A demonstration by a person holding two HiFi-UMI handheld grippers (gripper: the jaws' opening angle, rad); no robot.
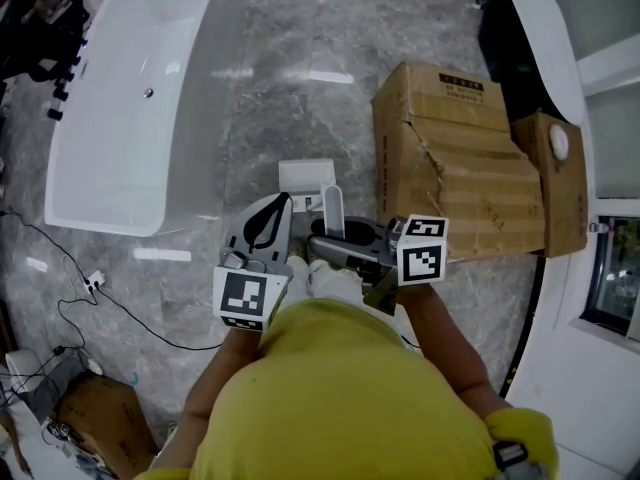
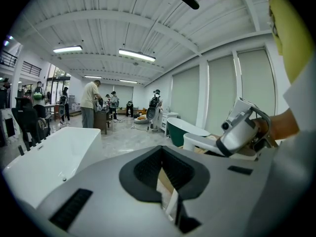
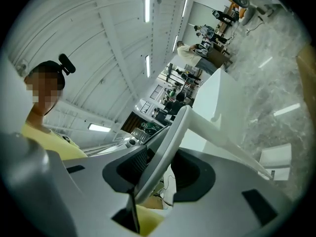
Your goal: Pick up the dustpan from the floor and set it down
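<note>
The white dustpan (image 1: 305,178) hangs in front of me, its pan over the grey marble floor and its upright handle (image 1: 332,208) running back into my right gripper (image 1: 330,243). In the right gripper view the handle (image 3: 212,130) passes between the jaws of the right gripper (image 3: 158,167), which is shut on it, and the pan (image 3: 276,159) shows at the lower right. My left gripper (image 1: 284,204) is held just left of the handle, apart from it. Its jaws (image 2: 163,174) are shut with only a thin slit between them and nothing in them.
A long white bathtub (image 1: 130,98) stands at the left. Battered cardboard boxes (image 1: 450,158) sit close on the right, beside another white tub (image 1: 540,28). Cables (image 1: 90,288) and a small box (image 1: 95,418) lie at the lower left. People (image 2: 91,102) stand far off.
</note>
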